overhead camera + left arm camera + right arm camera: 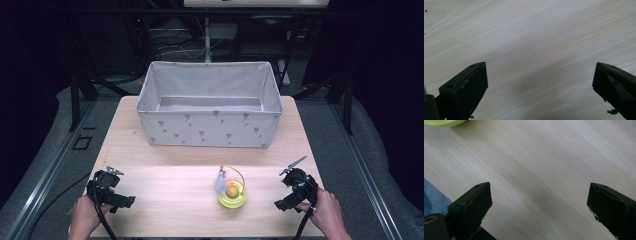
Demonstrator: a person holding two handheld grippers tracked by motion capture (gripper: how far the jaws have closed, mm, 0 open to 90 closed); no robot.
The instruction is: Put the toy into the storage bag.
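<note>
Waiting at the start, we see left gripper (111, 190) and right gripper (295, 189) wide apart and empty (nothing between jaws); yellow toy (232, 194) sits between them, nearer the right gripper, which we judge reaches inward next.

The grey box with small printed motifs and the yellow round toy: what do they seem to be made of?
The grey box with small printed motifs looks like matte fabric: soft rim, slightly sagging walls. The yellow round toy seems glossy plastic, with a white feather-like tuft; its orange ball's material is unclear.
</note>
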